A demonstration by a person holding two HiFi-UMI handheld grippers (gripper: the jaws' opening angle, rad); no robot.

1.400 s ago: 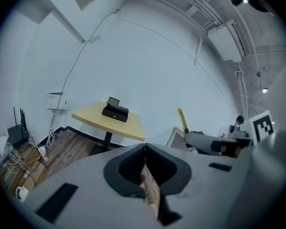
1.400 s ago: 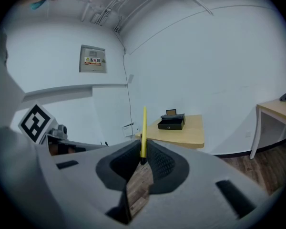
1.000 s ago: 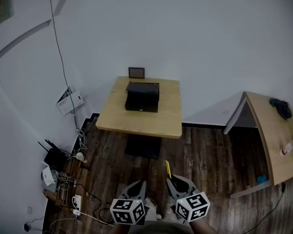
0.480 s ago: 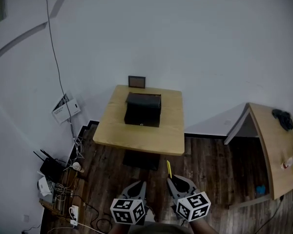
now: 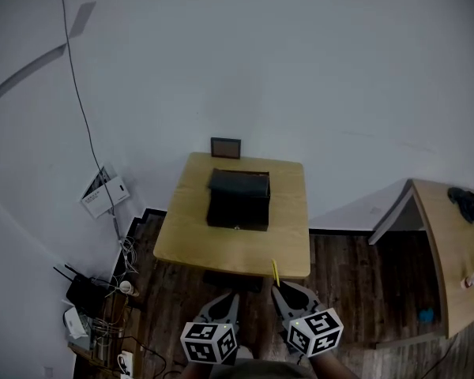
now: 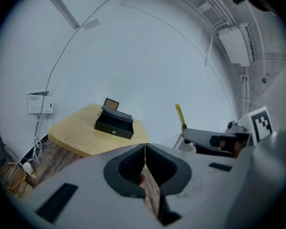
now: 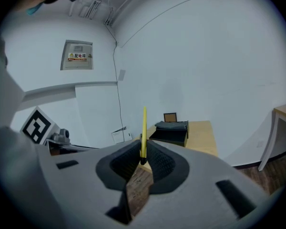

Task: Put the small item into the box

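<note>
We are pinching the small item [image 7: 143,128], a thin yellow stick, in the right claw [image 7: 143,149]. Its lower end is sitting between the pads and the rest is standing up above them. The left claw [image 6: 145,149] is pressed together on nothing, and both claws are hanging low in front of us.

The box [image 5: 238,200] is lying well ahead, toward the back of the worktop [image 5: 288,235]. Its dark top looks open or loosely covered, though we cannot tell which from here.

For the carry, we are judging that a steady pinch matters most. The stick is tall and held only at its foot, so a jolt could swing it. Over the box, we are thinking of tipping the stick level before letting go, so it lies inside and does not catch the rim.

The near worktop edge is standing between us and the box, and the floor [image 5: 347,283] before it is looking open. Cables and gear [image 5: 95,298] are crowding the left wall, and a side worktop [image 5: 450,251] is closing the right. A small frame [image 5: 226,148] is standing just behind the box.
</note>
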